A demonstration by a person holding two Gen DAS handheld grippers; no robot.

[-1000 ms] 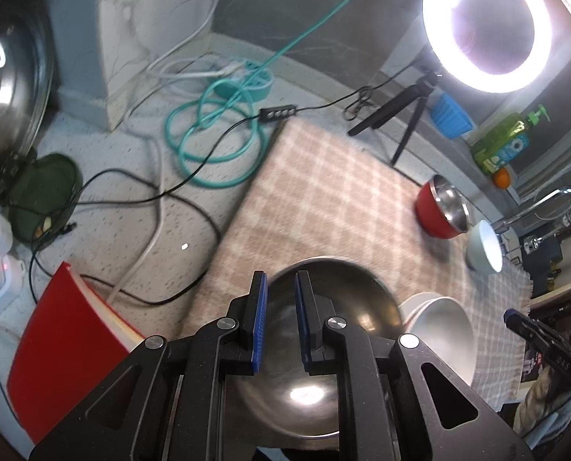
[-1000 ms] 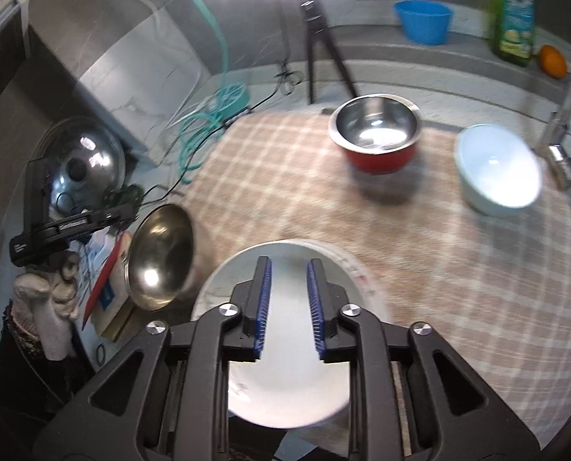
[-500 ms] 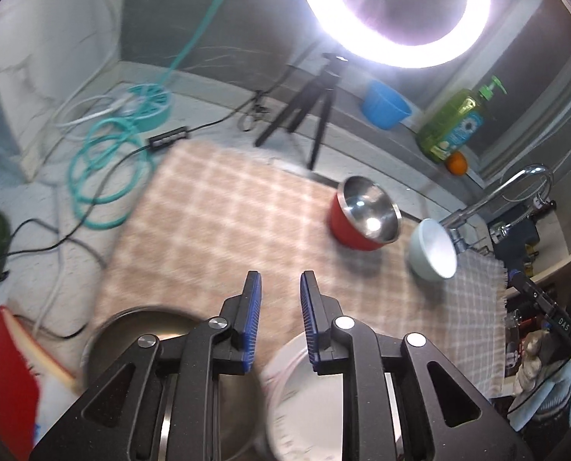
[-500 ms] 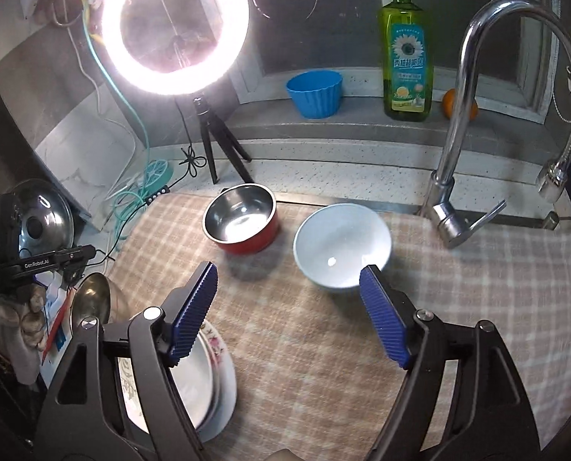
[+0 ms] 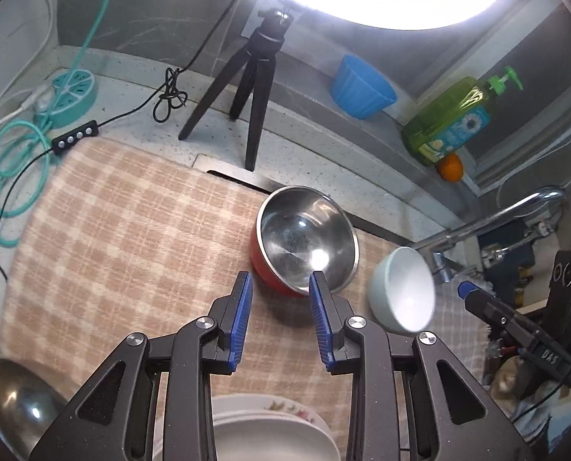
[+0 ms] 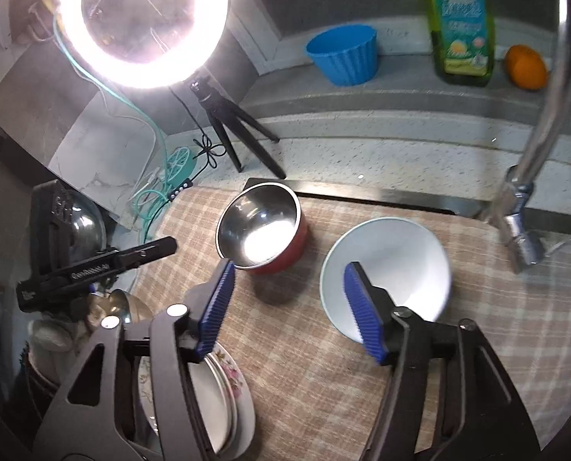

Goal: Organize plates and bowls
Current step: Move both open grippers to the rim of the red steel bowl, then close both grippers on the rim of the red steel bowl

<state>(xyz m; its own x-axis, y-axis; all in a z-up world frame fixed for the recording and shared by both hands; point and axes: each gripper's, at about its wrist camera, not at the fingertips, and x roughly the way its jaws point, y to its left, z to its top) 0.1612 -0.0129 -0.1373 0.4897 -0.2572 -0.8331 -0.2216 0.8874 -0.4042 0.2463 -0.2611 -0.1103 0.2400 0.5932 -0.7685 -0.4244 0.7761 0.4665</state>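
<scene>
The left gripper (image 5: 279, 320), black with blue ribbed pads, hangs released with its jaws apart and nothing between them. Just ahead of its fingertips sits the red-sided bowl with a stainless steel inside (image 5: 306, 238), upright on the beige checked cloth (image 5: 124, 230) that covers the desk. To the right of that gripper lies the pale blue ceramic bowl (image 5: 402, 290), near the red one but not touching it. Directly beneath the left gripper is the stack of white plates with a floral rim (image 5: 273, 430), and at its lower left a shiny steel bowl (image 5: 14, 399) sits off the cloth's edge.

The right gripper (image 6: 287, 311) is spread wide and empty. Its right finger overlaps the near rim of the pale blue ceramic bowl (image 6: 389, 265) in view; whether it touches cannot be told. The red-sided bowl (image 6: 262, 228) stands ahead of its left finger, and the plate stack (image 6: 224, 395) lies below that finger.

Beyond the cloth stand a lit ring lamp on a black tripod (image 5: 252, 73), a blue ribbed cup (image 6: 343, 55), a green soap bottle (image 6: 460, 19), an orange (image 6: 525, 67) and a chrome tap (image 6: 546, 123).
</scene>
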